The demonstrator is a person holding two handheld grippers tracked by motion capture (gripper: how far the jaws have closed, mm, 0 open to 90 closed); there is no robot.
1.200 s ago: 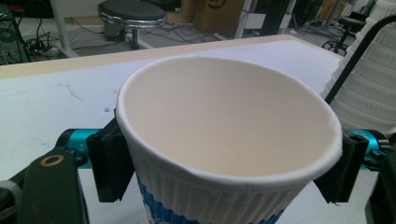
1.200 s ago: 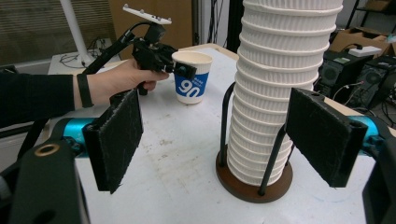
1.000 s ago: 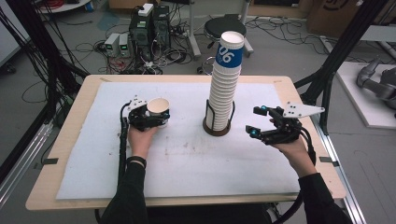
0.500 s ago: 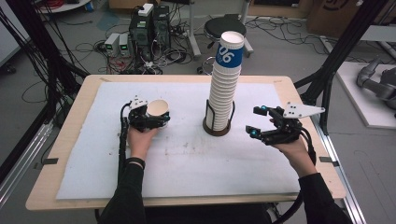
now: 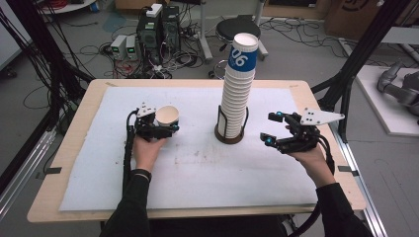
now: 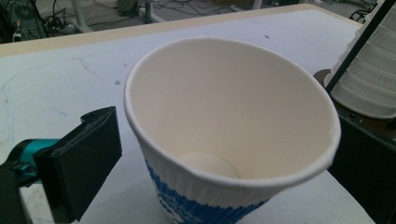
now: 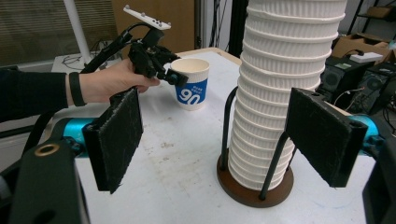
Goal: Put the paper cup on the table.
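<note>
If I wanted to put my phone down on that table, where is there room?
The near half of the white mat, between the two forearms, is bare, and so is the far left corner beyond the single cup. It is crowded where the left gripper, jaws just opened, flanks that cup, and between the cup stack and the open right gripper.

A black stool (image 5: 238,32) and computer boxes (image 5: 158,22) stand beyond the table (image 5: 64,133).

Top cup of the stack (image 5: 245,52), at 12 o'clock on the table, is showing white "06" on a blue band. Single cup (image 7: 191,88), at 9 o'clock from the stack, is showing "90" on its blue label.
</note>
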